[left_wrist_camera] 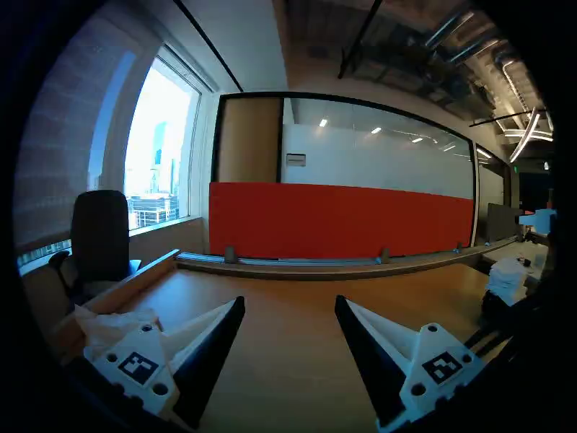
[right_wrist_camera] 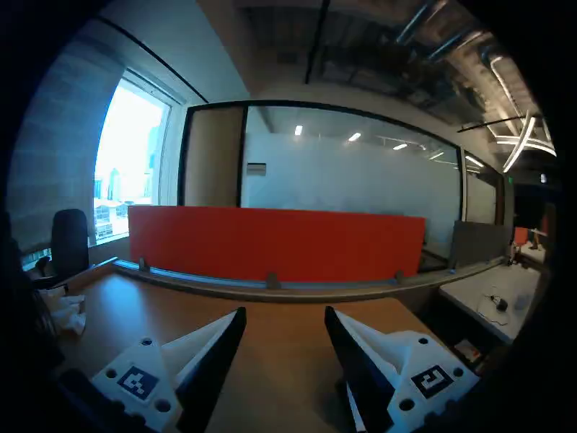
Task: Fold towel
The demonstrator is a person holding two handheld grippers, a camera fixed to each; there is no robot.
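A crumpled white cloth towel (left_wrist_camera: 104,323) lies bunched on the brown wooden surface (left_wrist_camera: 303,375); left tool (left_wrist_camera: 289,299) and right tool (right_wrist_camera: 285,309) gape wide, empty.

Towel (left_wrist_camera: 108,325) half behind left hand-held gripper (left_wrist_camera: 289,300)

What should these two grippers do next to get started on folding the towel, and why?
Probably swing the left gripper toward the crumpled white cloth at the left edge of the wooden desk. Both it and the right gripper are open and hold nothing, with bare wood in front of them. The cloth, likely the towel, has to be reached before any folding.
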